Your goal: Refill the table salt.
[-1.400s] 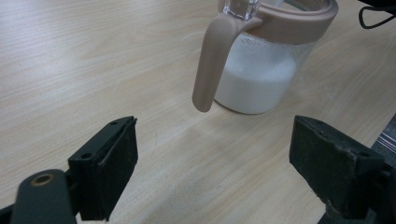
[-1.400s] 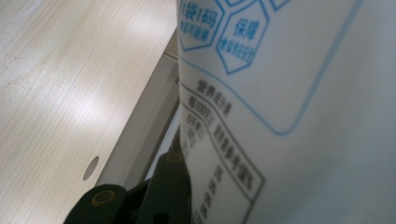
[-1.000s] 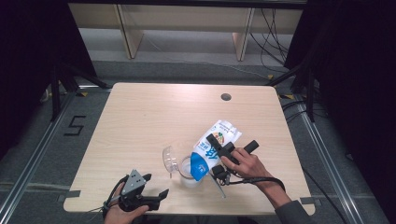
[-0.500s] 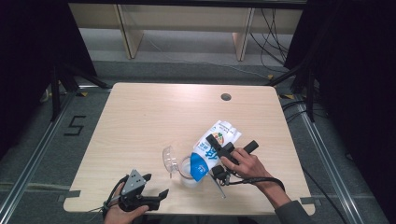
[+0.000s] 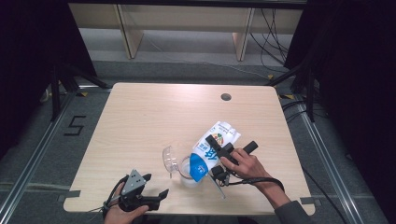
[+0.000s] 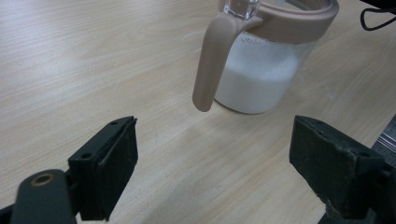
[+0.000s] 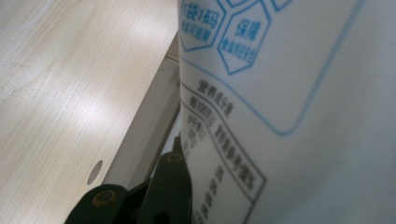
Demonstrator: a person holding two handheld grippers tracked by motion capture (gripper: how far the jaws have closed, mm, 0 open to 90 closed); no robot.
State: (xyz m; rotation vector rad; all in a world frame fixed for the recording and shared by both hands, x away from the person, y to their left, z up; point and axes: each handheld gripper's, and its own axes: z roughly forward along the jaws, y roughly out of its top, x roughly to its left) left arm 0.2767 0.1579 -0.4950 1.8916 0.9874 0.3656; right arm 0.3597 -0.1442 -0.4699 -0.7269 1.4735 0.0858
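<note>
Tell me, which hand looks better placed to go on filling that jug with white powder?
The right: its tongs already grip the bag, tilted over the jug. The left tongs stand open, off the jug.

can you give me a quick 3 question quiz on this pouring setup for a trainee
1. True or false: the left gripper is clamped on the jug handle.
2. What does the right gripper hold? A) a spoon B) a white and blue bag C) a lid
3. Fill in: the clear jug contains a ____ powder.

Key:
1. False. Its jaws stand wide open, short of the handle, touching nothing.
2. B. The bag is tilted with its lower end over the jug on the table.
3. White.
</note>
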